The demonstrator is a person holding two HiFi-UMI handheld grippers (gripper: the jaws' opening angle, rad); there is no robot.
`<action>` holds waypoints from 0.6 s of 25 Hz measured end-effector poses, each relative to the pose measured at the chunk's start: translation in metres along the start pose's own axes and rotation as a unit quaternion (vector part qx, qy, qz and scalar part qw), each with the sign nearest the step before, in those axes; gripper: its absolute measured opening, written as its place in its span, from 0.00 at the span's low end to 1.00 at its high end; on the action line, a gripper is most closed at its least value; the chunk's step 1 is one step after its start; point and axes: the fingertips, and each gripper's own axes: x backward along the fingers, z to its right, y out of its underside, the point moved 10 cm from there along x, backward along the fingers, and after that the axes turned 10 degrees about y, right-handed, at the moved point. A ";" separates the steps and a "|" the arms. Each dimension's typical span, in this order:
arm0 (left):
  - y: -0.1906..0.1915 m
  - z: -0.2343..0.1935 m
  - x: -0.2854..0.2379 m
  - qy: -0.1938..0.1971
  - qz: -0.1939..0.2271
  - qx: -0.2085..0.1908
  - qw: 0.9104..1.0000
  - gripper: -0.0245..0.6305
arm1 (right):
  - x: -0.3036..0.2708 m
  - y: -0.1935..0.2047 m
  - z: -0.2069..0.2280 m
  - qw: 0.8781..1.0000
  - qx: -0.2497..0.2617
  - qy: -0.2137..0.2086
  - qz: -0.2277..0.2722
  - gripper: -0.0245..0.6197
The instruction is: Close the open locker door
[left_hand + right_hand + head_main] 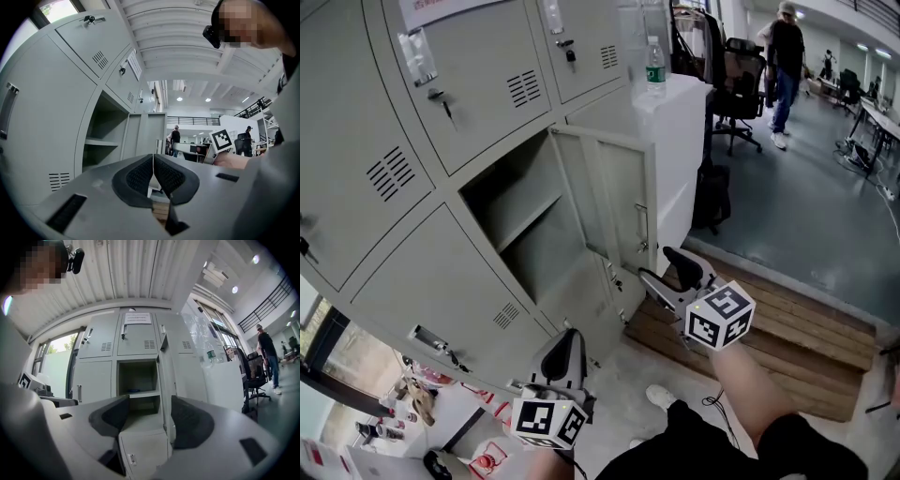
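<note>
A bank of grey lockers fills the left of the head view. One compartment [520,220] stands open, and its door [619,202] is swung out toward me with a handle [642,225] on its outer face. My right gripper [664,268] is open just below and to the right of the door's free edge, holding nothing. In the right gripper view the door's edge [164,390] runs upright between the spread jaws of that gripper [149,417], farther off. My left gripper [563,354] hangs lower, in front of the bottom locker, shut and empty [153,174].
A white cabinet [686,141] with a water bottle [655,64] on top stands right behind the open door. A wooden pallet [792,328] lies on the floor to the right. Beyond it are an office chair [741,84] and a person [786,61]. Keys hang in upper locker doors [441,98].
</note>
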 end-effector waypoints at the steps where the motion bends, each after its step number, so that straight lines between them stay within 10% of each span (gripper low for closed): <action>1: 0.000 0.000 -0.002 -0.002 0.000 -0.001 1.000 0.07 | -0.004 -0.001 0.005 1.000 -0.001 0.001 0.000 0.53; 15: 0.000 -0.020 -0.033 -0.031 -0.008 -0.006 0.999 0.07 | -0.068 -0.006 0.055 1.000 -0.008 0.003 -0.008 0.53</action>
